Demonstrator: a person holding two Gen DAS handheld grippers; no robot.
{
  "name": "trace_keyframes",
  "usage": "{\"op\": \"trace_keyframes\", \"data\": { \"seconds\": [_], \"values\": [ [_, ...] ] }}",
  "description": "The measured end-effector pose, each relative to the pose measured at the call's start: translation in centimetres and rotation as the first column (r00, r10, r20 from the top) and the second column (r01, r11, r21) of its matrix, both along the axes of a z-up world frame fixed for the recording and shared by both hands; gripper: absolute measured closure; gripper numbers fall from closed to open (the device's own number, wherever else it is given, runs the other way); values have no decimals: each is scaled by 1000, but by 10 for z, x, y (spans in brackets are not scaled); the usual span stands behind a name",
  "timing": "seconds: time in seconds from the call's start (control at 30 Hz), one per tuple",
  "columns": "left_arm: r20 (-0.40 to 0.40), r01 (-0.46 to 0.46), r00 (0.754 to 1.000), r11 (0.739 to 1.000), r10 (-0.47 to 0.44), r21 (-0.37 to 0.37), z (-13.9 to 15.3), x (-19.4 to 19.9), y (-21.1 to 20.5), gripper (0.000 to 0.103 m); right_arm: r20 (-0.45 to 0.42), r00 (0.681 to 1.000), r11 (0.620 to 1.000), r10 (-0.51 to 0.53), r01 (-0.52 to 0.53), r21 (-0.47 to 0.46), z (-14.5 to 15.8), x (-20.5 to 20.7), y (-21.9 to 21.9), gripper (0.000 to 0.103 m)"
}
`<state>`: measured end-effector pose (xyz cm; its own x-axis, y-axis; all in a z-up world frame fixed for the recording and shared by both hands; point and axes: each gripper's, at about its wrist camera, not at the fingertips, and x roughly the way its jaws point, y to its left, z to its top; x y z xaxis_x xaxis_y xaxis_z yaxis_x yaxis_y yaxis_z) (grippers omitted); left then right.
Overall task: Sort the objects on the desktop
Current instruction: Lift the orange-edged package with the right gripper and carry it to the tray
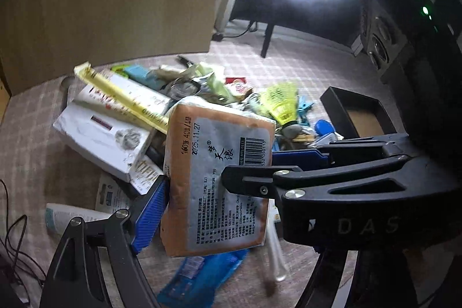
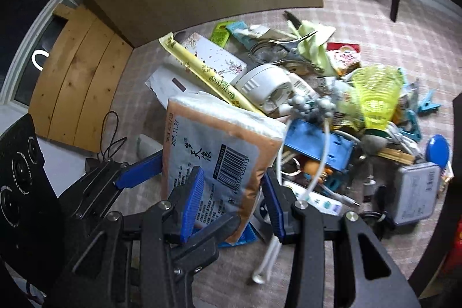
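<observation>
The tissue pack [image 1: 219,178] hangs above the cluttered desk [image 1: 29,152], pinched by both the left tool [image 1: 219,172] and the right tool [image 2: 234,192].

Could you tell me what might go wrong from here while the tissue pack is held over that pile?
1. Both the left hand-held gripper and the right hand-held gripper clamp the soft tissue pack; pulling them apart could tear its wrapper.
2. A white cable loops right beside the right hand-held gripper's finger; it might snag and drag clutter.
3. The yellow chopstick sleeve lies against the pack's top corner and might be knocked off the boxes.
</observation>
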<state>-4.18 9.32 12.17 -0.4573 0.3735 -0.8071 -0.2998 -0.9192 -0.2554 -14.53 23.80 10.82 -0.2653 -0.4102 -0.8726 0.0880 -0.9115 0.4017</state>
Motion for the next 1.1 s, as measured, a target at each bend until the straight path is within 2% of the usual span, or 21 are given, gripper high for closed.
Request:
{"op": "trace_keyframes", "data": {
  "seconds": [0.33,0.6,1.1],
  "values": [
    [-54,93,994,996,-93,-2,25,0,62,25,-50,995,996,-83,84,10,28,21,61,61],
    [-69,202,977,979,-201,-5,30,-5,145,25,-77,979,981,-186,189,33,40,42,145,61],
    [-84,356,931,935,-355,-5,29,-6,312,25,-89,933,934,-348,353,56,37,90,306,61]
  ]
}}
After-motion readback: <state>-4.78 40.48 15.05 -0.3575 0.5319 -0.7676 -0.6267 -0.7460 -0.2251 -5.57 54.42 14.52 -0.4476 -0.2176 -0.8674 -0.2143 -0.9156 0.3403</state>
